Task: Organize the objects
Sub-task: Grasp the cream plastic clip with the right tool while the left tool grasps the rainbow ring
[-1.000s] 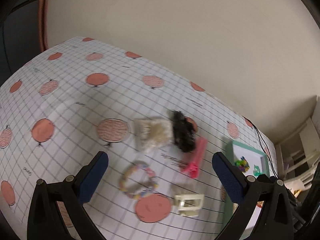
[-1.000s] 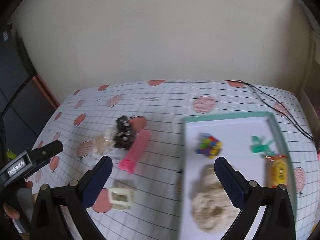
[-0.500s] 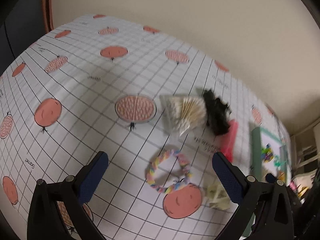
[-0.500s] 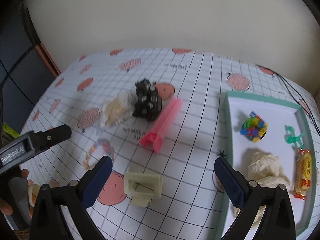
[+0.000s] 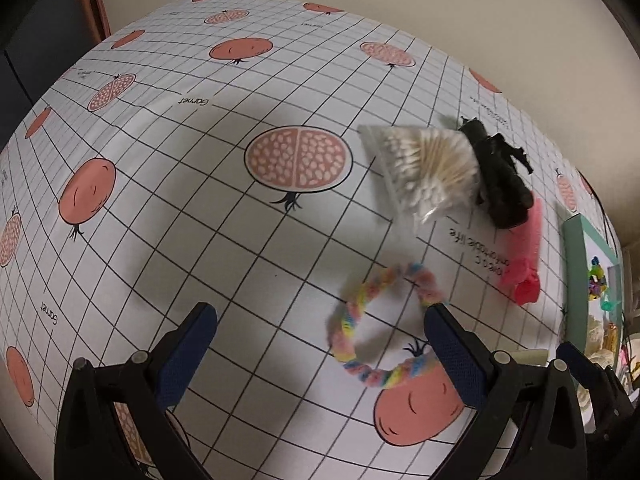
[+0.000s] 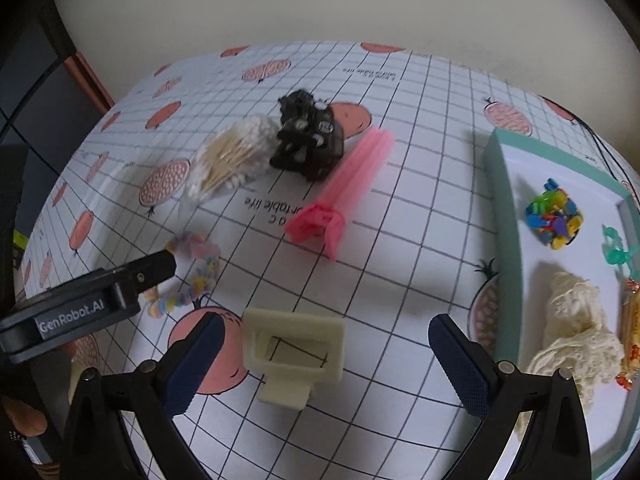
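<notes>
Table [image 6: 400, 272]: one pastel ring [image 5: 380, 320], one swab bag [image 5: 428, 172], one pink clip [image 6: 344, 184], one cream frame [image 6: 294, 350]. Left gripper [image 5: 320, 356] and right gripper [image 6: 326, 364] both spread wide, empty.

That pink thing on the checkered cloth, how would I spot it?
Start at the green-rimmed tray at the right of the table. Just left of it on the cloth lies the pink plastic piece, a long ribbed stick ending in an open clip. It touches the black bundle and is the only pink item.
</notes>
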`<action>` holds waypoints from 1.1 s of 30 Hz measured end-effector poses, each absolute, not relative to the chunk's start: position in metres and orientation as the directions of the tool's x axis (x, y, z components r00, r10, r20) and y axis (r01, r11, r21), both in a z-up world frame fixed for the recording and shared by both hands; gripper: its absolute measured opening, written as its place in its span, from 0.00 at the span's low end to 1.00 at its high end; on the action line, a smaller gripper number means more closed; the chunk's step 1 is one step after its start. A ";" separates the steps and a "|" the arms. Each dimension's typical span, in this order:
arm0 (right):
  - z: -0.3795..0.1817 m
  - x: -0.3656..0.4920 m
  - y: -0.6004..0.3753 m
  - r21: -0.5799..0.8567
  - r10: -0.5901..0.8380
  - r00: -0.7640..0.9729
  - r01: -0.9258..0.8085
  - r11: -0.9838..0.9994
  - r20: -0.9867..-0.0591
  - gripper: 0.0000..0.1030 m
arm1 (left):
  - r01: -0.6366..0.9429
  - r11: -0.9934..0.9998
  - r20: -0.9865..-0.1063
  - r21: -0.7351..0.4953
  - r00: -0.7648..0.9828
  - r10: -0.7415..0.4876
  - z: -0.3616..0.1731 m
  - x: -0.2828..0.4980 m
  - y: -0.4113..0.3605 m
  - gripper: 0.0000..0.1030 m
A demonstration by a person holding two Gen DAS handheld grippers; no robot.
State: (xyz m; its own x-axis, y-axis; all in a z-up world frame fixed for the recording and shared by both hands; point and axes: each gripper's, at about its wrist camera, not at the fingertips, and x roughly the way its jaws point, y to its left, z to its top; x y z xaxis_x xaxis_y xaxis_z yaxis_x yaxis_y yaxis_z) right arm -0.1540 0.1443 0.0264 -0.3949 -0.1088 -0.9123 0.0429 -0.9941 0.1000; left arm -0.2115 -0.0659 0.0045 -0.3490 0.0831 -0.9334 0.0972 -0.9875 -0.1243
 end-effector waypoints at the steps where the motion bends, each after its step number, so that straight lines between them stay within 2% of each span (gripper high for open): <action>1: 0.024 -0.154 0.142 0.089 -0.101 -0.388 0.049 -0.995 -0.916 1.00 | 0.096 -0.989 -0.934 -0.116 -0.349 0.076 0.004 -0.211 -0.066 1.00; 12: 0.011 -0.155 0.140 0.054 -0.078 -0.345 0.077 -0.996 -0.935 0.99 | 0.065 -0.997 -0.939 -0.048 -0.344 0.023 0.000 -0.208 -0.061 0.96; 16: 0.013 -0.155 0.143 0.063 -0.086 -0.349 0.076 -0.995 -0.933 0.94 | 0.066 -0.997 -0.937 -0.045 -0.349 0.019 0.001 -0.206 -0.064 0.93; 19: 0.016 -0.156 0.147 0.064 -0.087 -0.353 0.076 -0.995 -0.932 0.85 | 0.078 -0.997 -0.932 -0.001 -0.361 -0.028 0.005 -0.205 -0.068 0.77; 21: 0.017 -0.157 0.150 0.060 -0.084 -0.355 0.078 -0.995 -0.931 0.79 | 0.085 -0.996 -0.929 -0.002 -0.369 -0.030 0.007 -0.204 -0.072 0.71; 24: 0.019 -0.158 0.156 0.058 -0.080 -0.360 0.071 -0.996 -0.929 0.65 | 0.099 -0.995 -0.922 -0.001 -0.386 -0.037 0.008 -0.200 -0.077 0.59; 25: 0.020 -0.158 0.157 0.056 -0.075 -0.363 0.063 -0.996 -0.929 0.55 | 0.101 -0.995 -0.919 -0.002 -0.391 -0.038 0.010 -0.199 -0.079 0.53; 30: 0.021 -0.155 0.161 0.090 -0.105 -0.366 0.057 -0.994 -0.925 0.53 | 0.105 -0.995 -0.911 -0.002 -0.410 -0.041 0.010 -0.207 -0.079 0.35; 32: 0.021 -0.153 0.161 0.080 -0.098 -0.365 0.064 -0.995 -0.926 0.53 | 0.114 -0.993 -0.908 -0.004 -0.417 -0.045 0.009 -0.212 -0.078 0.21; 33: 0.021 -0.152 0.160 0.075 -0.095 -0.365 0.067 -0.995 -0.926 0.53 | 0.119 -0.993 -0.906 -0.005 -0.421 -0.046 0.009 -0.213 -0.079 0.18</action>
